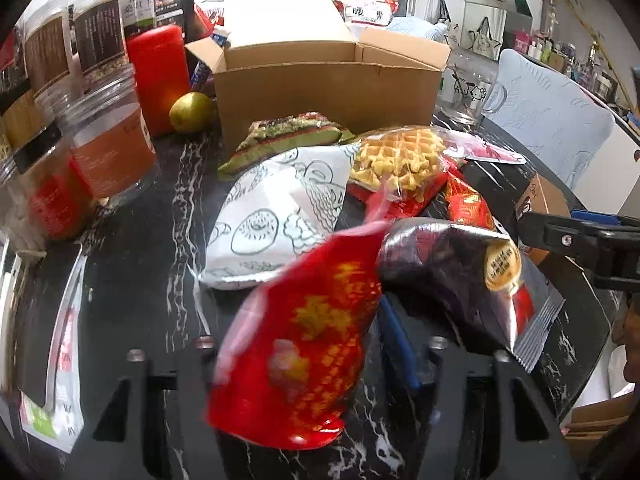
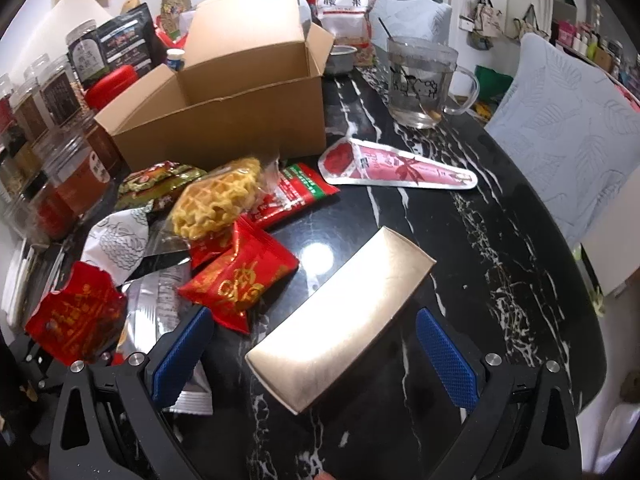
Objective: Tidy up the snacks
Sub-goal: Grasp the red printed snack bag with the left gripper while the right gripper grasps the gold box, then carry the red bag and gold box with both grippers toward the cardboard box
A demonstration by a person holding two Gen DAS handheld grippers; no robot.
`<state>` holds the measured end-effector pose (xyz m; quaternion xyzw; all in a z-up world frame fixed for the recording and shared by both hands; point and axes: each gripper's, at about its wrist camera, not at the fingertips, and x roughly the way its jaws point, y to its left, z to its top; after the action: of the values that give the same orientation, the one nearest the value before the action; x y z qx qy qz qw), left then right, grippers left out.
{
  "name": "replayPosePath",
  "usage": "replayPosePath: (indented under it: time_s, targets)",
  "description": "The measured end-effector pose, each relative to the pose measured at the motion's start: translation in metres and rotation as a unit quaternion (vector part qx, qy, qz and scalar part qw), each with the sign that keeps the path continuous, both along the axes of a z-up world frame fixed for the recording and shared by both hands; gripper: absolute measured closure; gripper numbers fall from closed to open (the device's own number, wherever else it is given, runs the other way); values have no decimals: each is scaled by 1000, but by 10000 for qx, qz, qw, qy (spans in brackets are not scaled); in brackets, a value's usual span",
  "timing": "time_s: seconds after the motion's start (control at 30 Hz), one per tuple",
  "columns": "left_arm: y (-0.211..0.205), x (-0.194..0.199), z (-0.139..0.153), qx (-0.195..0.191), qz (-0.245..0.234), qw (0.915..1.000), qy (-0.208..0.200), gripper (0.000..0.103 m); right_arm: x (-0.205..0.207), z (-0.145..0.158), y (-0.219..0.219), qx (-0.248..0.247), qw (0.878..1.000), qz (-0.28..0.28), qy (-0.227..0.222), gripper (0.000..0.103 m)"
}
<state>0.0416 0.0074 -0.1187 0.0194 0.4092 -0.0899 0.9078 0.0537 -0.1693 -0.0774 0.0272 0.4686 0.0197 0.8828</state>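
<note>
- Red-and-gold snack packet clamped in left gripper, lifted off black marble table, likely bound for open cardboard box behind.
- Right gripper spread wide, straddling gold box, lined up to grab; nothing held.

Open right gripper straddles gold box.

Snack-strewn black marble table
</note>
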Motion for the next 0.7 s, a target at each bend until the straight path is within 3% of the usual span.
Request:
replayPosePath:
  time_s: [0.2, 0.27, 0.33, 0.37, 0.43, 0.47, 0.7]
  targets:
    - [3, 1, 2, -158, 38, 9998, 124, 63, 9, -5, 0, -46, 9998, -187, 26, 1]
    - [4, -1, 3, -206, 49, 9996, 168, 63, 10, -8, -2, -81, 9996, -277, 82, 11]
    - [4, -4, 3, -205, 51, 9996, 178, 64, 9, -14, -9, -49, 9989, -407, 217, 31]
    - [5, -5, 4, -210, 53, 9996, 181, 64, 8, -18, -14, 22, 9986, -449, 291, 36]
    - [6, -7, 5, -238, 54, 9995, 188, 66, 4, -19, -19, -123, 9983, -532, 211, 59]
    - [5, -8, 6, -241, 50, 9995, 191, 68, 1, -19, -21, -130, 9983, -530, 195, 64]
    - [8, -14, 8, -395, 105, 9989, 226, 68, -17, -16, -29, 87, 9991, -407, 73, 66]
